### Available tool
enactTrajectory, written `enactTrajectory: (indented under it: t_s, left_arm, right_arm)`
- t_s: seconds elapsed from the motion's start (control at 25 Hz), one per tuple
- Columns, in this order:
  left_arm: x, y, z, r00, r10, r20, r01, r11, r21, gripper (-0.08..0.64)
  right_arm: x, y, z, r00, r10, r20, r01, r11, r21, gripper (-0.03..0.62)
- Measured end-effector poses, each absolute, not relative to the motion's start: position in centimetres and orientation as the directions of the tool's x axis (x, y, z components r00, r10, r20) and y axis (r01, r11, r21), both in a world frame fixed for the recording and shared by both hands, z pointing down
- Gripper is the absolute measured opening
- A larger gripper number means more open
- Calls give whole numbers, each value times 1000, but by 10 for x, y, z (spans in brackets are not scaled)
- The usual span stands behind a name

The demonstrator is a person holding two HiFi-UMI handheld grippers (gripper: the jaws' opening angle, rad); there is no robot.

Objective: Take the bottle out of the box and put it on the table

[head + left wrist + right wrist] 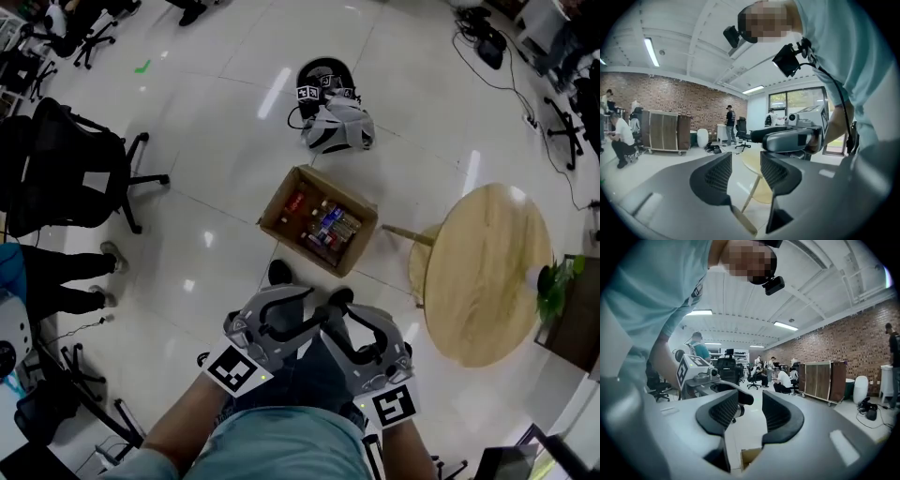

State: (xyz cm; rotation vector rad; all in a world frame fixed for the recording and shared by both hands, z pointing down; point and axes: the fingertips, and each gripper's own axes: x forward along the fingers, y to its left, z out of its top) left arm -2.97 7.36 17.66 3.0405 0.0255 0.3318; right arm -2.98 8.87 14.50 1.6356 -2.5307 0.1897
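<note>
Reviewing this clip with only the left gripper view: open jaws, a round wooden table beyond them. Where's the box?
Observer: On the floor ahead of both grippers. The cardboard box stands open, left of the table in the head view.
Operator: Is the right gripper holding anything?
Observer: No, the right gripper has its jaws apart with nothing between them.
Operator: Any bottle on the table?
Observer: None; the items all sit inside the box.

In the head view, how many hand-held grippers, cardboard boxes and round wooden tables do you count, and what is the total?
Hand-held grippers: 2, the left hand-held gripper and the right hand-held gripper
Cardboard box: 1
Round wooden table: 1
Total: 4
</note>
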Motion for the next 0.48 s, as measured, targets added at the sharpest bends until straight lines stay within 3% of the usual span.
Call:
enactTrajectory:
  t_s: [0.2,0.48]
  left_arm:
    - [-57,18,241,969,-16,247,-35,-997,73,179]
    - [-75,-41,361,939,-111,325,-154,-982,110,67]
  right_arm:
    - [-56,29,212,-438,-864,249,-897,439,-55,146]
    - [-63,-3,383,-498,-705,505,-844,528,-95,160]
